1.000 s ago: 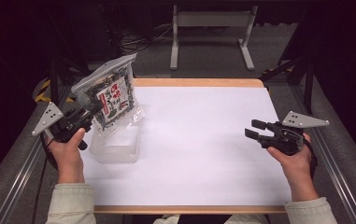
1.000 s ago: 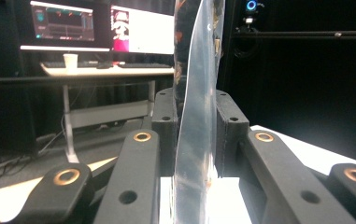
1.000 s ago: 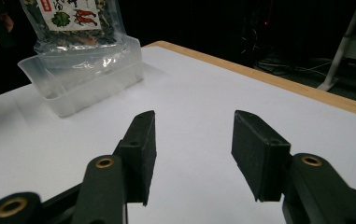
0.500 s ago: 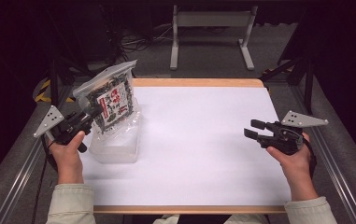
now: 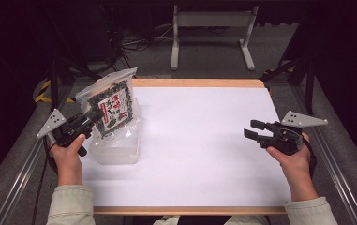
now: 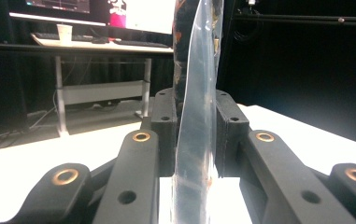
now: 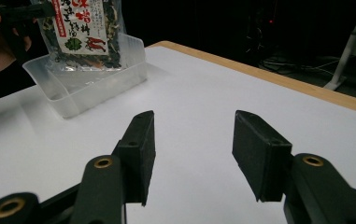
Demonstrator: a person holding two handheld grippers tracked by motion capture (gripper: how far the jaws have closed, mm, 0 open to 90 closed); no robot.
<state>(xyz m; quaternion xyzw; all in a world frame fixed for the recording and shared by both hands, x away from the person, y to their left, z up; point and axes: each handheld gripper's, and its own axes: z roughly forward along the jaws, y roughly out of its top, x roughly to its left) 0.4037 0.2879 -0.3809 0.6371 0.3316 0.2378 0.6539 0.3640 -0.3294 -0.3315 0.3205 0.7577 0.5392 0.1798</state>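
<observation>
left gripper [image 5: 89, 123]: at the counter's left edge, held in the person's left hand [image 5: 68, 152], grey plate on top pointing outward. its jaws are closed on the pouch [image 5: 110, 105], clamping the clear plastic margin; in the left gripper view the film [image 6: 196, 116] stands edge-on between the two black jaws, pressed from both sides.

pouch: clear bag with dark dried contents and a white-and-red printed label, held upright and slightly tilted. it sits above the tub [image 5: 117, 147], with its lower end inside or at the tub's rim; whether it touches the tub's floor cannot be told. in the right gripper view the label faces the counter's middle [image 7: 80, 28].

tub: shallow clear plastic container, rectangular, resting on the counter near its left edge, closer to the far left corner than the near one. seen also in the right gripper view [image 7: 87, 84].

right gripper [image 5: 255, 130]: near the counter's right edge, held in the right hand [image 5: 293, 157], well apart from the pouch and tub. its jaws stand apart with nothing between them, pointing across the counter toward the left; the right gripper view shows bare white surface in the gap [image 7: 192, 149].

counter [image 5: 204, 140]: white top with a wooden border.
</observation>
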